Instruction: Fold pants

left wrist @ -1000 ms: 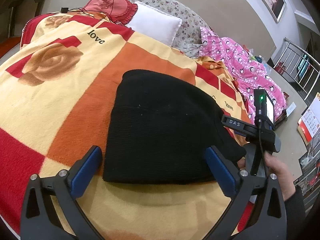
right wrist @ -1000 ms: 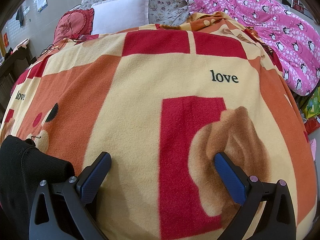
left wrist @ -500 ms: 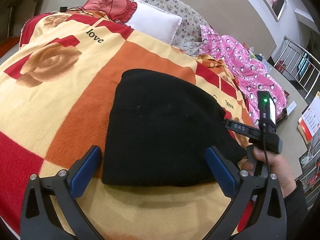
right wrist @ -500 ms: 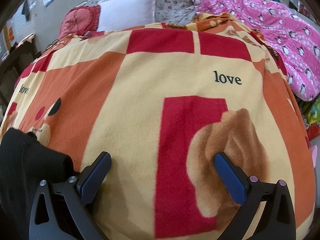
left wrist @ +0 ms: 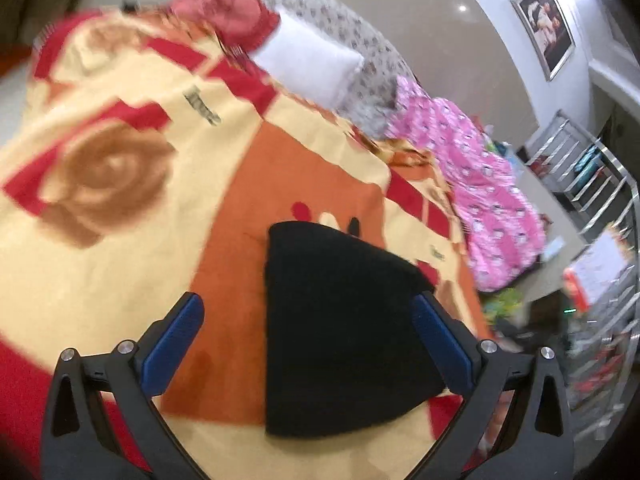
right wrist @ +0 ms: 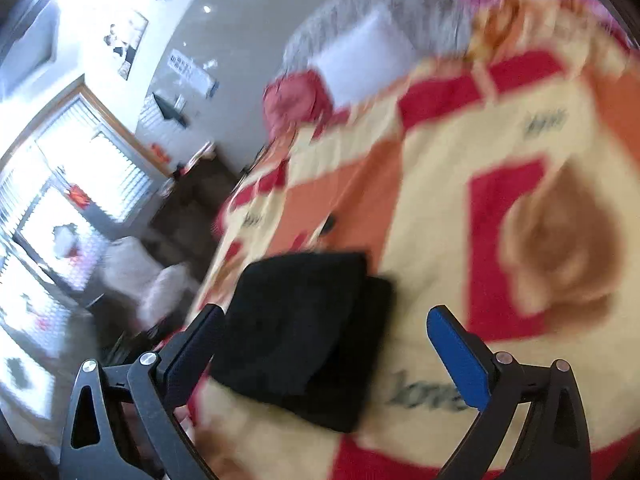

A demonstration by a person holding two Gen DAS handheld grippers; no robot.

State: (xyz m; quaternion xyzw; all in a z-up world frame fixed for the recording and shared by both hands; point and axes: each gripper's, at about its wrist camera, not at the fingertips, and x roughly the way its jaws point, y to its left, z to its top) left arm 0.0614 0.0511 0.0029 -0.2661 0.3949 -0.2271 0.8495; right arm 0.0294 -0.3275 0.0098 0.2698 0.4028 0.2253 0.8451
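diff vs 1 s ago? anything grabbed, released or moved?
Both cameras swung, and the frames are now motion-blurred. The right tongs turned left, so the folded black pants now sit in front of them instead of at the frame's left edge. The left tongs pulled back and the pants look smaller. Nothing grabbed: both tongs stay open, and the pants stay folded on the blanket.

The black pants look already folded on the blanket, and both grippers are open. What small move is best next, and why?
Probably lift both grippers clear and stop. The black pants lie as a compact folded bundle on the blanket. The left gripper and right gripper are open and hold nothing, so no further fold seems needed.
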